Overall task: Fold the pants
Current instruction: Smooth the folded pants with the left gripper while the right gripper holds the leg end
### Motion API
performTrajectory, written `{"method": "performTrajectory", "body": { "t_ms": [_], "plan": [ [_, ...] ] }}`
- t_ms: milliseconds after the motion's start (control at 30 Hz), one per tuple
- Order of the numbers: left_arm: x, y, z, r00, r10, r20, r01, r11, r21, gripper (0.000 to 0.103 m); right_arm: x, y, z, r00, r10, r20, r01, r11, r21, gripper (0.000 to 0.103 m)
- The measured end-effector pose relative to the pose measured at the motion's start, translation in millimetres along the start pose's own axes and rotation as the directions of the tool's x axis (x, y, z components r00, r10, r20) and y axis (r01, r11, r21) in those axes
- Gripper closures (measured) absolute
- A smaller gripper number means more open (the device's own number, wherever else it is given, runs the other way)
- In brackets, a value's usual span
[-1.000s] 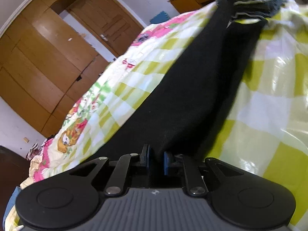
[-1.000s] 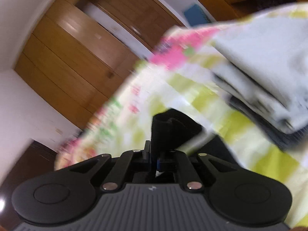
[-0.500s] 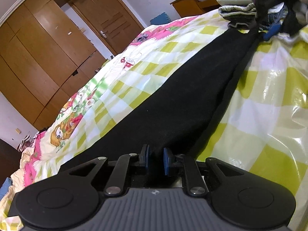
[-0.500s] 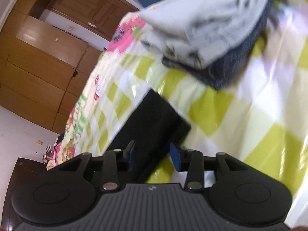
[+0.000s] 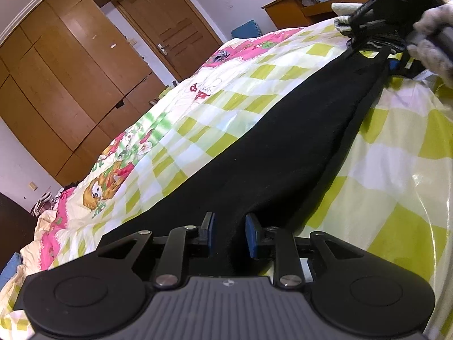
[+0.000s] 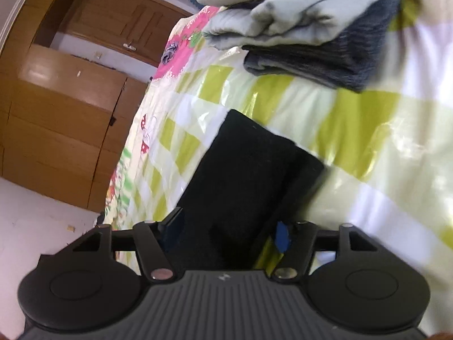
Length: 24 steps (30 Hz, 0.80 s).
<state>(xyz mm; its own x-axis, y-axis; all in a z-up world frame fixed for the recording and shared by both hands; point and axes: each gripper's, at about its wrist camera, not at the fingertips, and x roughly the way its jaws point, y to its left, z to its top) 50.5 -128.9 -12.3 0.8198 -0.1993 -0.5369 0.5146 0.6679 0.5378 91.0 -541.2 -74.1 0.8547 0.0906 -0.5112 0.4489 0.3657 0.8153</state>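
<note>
The surface is a bed covered by a glossy bedspread checked in lime green and white, with pink cartoon prints toward its far edge. Behind it stands a wall of brown wooden wardrobe panels and 1 panelled wooden door with a metal handle; a wooden desk with cluttered shelves sits at the far corner, and a blue foam mat leans near the door. 1 pair of black pants lies stretched along the bed as a long flat strip. In the left wrist view the left gripper sits at the near end, its 2 blue-padded fingers slightly apart with black cloth running between them; whether the pads actually press the cloth cannot be told. At the far end the right gripper is spread wide, its 2 fingers straddling the squared leg end without touching it. Just beyond that end rests 1 stack of 2 folded garments: a pale grey garment on top of a dark grey garment. A gloved hand appears at the left view's upper right edge.
</note>
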Motion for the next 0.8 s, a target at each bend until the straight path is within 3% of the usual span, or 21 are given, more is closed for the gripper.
{"method": "performTrajectory", "body": {
  "t_ms": [33,67,233,333,400,467,533,567,633,733,800],
  "plan": [
    [-2,2,-1,1.0,0.007,-0.002,-0.007,1.0,0.0,0.063,3,-1,0,1.0,0.003,-0.011,-0.002,1.0,0.024,0.09],
    [-5,4,-2,1.0,0.019,-0.002,-0.019,1.0,0.001,0.063,2,-3,1,0.999,0.035,-0.01,-0.034,0.998,0.056,0.093],
    [-8,21,-14,0.998,0.048,-0.036,-0.048,0.999,0.001,0.062,-25,-1,8,0.994,0.109,0.012,-0.109,0.993,0.035,0.095],
    [-13,23,-23,0.998,0.046,-0.049,-0.045,0.999,0.021,0.062,-44,1,10,0.995,0.1,0.019,-0.099,0.995,-0.004,0.095],
    [-19,22,-28,0.998,0.034,-0.049,-0.032,0.999,0.036,0.062,-45,-5,14,0.999,0.042,0.03,-0.041,0.999,-0.035,0.096],
    [-23,19,-34,0.998,0.014,-0.061,-0.01,0.998,0.054,0.062,-33,-16,20,0.997,-0.072,0.003,0.072,0.996,-0.052,0.096],
    [-24,17,-42,0.997,0.024,-0.071,-0.019,0.997,0.076,0.062,-33,-14,21,0.994,-0.11,0.005,0.111,0.99,-0.085,0.095],
    [-25,18,-45,0.997,0.018,-0.078,-0.012,0.998,0.069,0.062,-37,-9,21,0.991,-0.135,0.013,0.135,0.984,-0.118,0.09],
    [-26,24,-48,0.997,0.005,-0.078,-0.001,0.999,0.048,0.062,-53,12,16,0.98,-0.197,0.024,0.197,0.951,-0.24,0.087],
    [-30,37,-50,0.999,-0.012,-0.049,0.012,1.0,0.008,0.062,-85,49,-7,0.955,-0.275,0.109,0.295,0.849,-0.438,0.083],
    [-30,43,-51,1.0,-0.001,-0.024,0.001,1.0,-0.002,0.062,-96,75,-30,0.962,-0.248,0.118,0.272,0.797,-0.539,0.083]
  ]
}}
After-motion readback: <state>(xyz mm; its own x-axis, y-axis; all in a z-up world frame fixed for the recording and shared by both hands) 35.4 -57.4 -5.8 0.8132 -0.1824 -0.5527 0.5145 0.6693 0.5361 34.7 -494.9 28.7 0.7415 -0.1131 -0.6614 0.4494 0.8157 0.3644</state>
